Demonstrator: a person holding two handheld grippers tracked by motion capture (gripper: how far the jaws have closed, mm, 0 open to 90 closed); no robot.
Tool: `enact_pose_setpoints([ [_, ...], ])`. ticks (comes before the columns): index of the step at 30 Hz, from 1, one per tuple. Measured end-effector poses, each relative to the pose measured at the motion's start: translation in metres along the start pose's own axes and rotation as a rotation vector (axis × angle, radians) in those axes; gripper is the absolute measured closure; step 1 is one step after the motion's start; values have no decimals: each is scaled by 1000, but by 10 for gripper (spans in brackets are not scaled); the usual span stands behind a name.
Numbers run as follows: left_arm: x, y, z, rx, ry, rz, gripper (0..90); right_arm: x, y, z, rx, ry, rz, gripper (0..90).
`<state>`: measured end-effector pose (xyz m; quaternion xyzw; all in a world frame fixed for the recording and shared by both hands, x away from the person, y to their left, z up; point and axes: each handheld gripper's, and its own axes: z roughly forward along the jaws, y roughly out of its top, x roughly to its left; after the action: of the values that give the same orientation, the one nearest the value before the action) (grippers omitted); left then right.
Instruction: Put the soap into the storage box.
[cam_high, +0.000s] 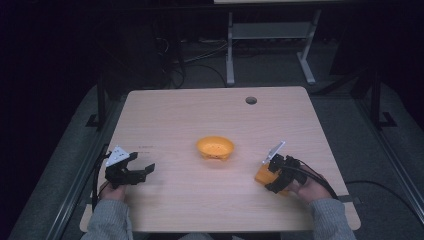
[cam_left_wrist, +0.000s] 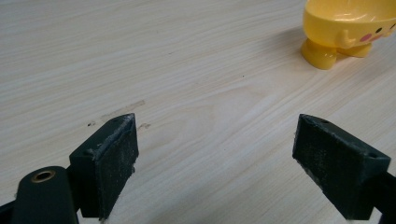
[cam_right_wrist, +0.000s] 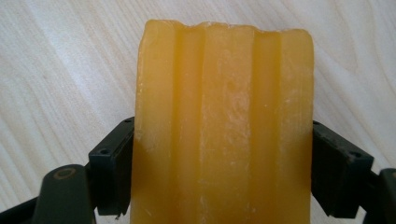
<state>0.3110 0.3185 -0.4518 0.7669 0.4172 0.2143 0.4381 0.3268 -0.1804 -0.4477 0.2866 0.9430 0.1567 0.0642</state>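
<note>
Orange ridged block (cam_right_wrist: 224, 126) is sitting between the jaws of the right claw (cam_high: 272, 176), which is pinching it by its two long flanks; in the right gripper view the jaws are pressing against both sides at the block's near end, and most of its length is sticking out forward past the jaw tips. Gripping across the narrow width this way is likely giving the flat pads two parallel faces to bear on. Its long axis is running straight ahead of the claw, along the jaws, with the grooves lying the same way and the far, slightly ragged end pointing away from the hand. Whether it is resting on the tabletop (cam_high: 200, 200) or lifted just off it is hard to tell. Ahead and to the left of this claw, near but apart, the yellow bowl (cam_high: 215, 147) is standing upright, probably where the block is headed. The left claw (cam_high: 142, 170) is hovering with jaws spread wide and empty, the bowl ahead to its right.
</note>
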Motion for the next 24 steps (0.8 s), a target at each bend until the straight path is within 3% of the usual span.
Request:
enact_pose_setpoints([
  [10, 0, 0, -1, 3, -3, 0, 138, 1, -2, -2, -16, 35, -11, 212],
  [24, 0, 0, -2, 2, -3, 0, 138, -2, -2, -10, -34, 25, -6, 212],
])
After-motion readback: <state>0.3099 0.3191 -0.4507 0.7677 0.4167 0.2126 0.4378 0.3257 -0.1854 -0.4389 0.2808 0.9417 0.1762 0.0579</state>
